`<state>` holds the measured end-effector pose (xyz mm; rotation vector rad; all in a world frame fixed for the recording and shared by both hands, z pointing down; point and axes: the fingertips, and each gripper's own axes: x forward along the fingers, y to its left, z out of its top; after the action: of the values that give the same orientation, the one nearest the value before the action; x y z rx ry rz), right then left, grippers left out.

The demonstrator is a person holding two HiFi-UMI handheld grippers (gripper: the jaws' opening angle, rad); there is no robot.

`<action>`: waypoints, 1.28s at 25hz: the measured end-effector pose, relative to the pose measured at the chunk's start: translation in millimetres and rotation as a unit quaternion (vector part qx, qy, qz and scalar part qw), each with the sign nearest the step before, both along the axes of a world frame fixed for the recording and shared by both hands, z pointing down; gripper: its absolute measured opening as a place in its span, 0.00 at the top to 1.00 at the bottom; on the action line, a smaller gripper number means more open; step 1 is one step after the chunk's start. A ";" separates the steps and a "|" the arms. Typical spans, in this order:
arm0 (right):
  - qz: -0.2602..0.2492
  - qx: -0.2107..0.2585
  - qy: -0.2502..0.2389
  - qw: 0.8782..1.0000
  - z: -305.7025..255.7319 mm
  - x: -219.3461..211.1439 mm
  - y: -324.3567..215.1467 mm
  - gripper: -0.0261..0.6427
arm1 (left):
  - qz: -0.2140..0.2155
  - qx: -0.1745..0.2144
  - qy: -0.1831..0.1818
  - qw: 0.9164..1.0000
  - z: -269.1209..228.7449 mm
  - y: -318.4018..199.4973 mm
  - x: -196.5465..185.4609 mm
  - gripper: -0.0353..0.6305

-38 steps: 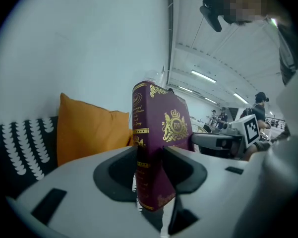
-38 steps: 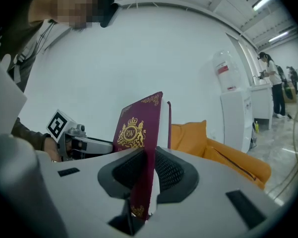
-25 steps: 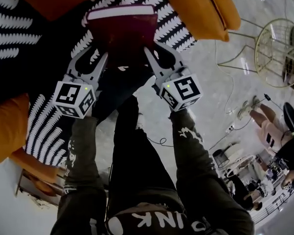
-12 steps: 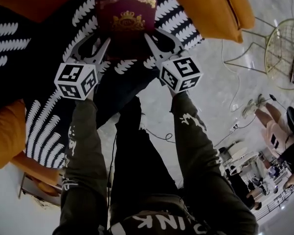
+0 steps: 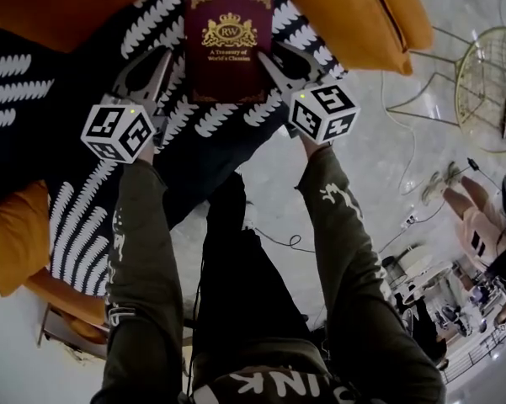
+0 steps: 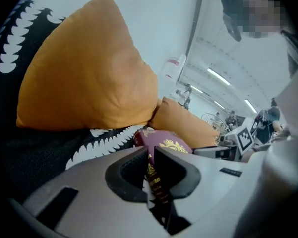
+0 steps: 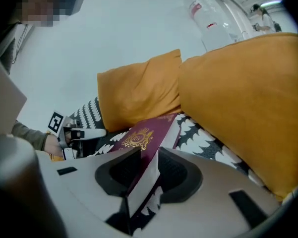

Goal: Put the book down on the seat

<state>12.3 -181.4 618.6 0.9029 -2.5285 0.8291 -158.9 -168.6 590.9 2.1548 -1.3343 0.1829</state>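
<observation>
With the black-and-white seat (image 5: pixel 194 120) supporting the maroon gilt book (image 5: pixel 229 49), the right hand-held gripper (image 5: pixel 278 61) opens around its edge; the left hand-held gripper (image 5: pixel 156 66) closes empty alongside.

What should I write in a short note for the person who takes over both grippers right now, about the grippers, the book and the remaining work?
Left gripper: jaws closing. The spine edge of the book shows in the narrow gap; I cannot tell whether the pads press it.
Right gripper: jaws opening. The book's page edge is between them, and the pads look clear of it.
Book: cover up on the patterned seat, between the orange cushions.
Done: the book appears set down.
To do: probably free both grippers and draw them back.
</observation>
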 end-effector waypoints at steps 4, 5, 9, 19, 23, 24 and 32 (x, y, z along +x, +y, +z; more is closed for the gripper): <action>0.036 0.036 0.018 0.999 -6.6 12.4 -12.2 0.88 | 0.012 0.031 0.000 0.999 -13.8 -1.6 2.5 0.93; 0.031 0.051 0.028 0.998 -12.2 12.9 -13.1 0.92 | 0.016 0.038 -0.005 0.999 -18.4 -2.5 5.8 0.94; 0.021 0.109 0.032 0.993 -55.4 5.7 -13.1 0.94 | 0.039 0.068 -0.043 0.996 -49.9 -4.3 16.9 0.94; 0.007 0.231 0.002 0.973 -240.2 -12.0 27.0 0.94 | 0.052 0.159 -0.071 0.983 -224.1 25.0 48.2 0.94; 0.009 0.297 -0.020 0.955 -343.8 -6.7 65.2 0.94 | 0.051 0.200 -0.077 0.975 -320.1 61.2 64.1 0.94; 0.009 0.309 -0.023 0.951 -367.5 -3.7 78.6 0.94 | 0.050 0.209 -0.081 0.973 -343.1 73.6 68.2 0.94; 0.013 0.351 -0.050 0.935 -513.2 48.1 214.4 0.94 | 0.023 0.266 -0.109 0.958 -502.0 211.3 110.2 0.94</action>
<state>60.3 33.0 105.4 1.1062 -2.9505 -0.0671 -48.7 42.7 88.9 2.6763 -1.5983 0.0861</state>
